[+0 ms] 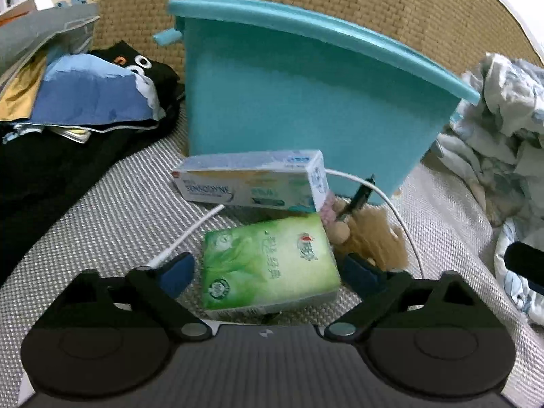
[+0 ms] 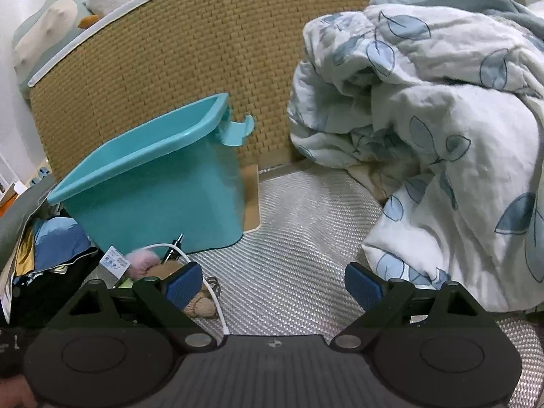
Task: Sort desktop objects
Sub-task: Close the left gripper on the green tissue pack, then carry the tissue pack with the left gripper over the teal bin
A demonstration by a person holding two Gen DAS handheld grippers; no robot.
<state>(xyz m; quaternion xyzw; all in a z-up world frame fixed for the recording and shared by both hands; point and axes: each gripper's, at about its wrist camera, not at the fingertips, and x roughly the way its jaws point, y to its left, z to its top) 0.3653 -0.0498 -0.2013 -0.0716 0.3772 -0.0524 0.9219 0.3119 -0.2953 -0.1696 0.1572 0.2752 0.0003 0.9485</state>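
Low in the centre of the left wrist view, the green tissue pack (image 1: 268, 265) lies between the spread, empty jaws of the left gripper (image 1: 268, 277), long axis across them, while the right gripper (image 2: 273, 287), also spread and empty, hovers over bare mat, farther off.

"SENSODYNE" in grey-blue capitals on the long side of the white rectangular cardboard toothpaste box (image 1: 250, 183), green plastic-wrapped tissue pack (image 1: 268, 261) at its six o'clock bearing Chinese characters too blurred to read
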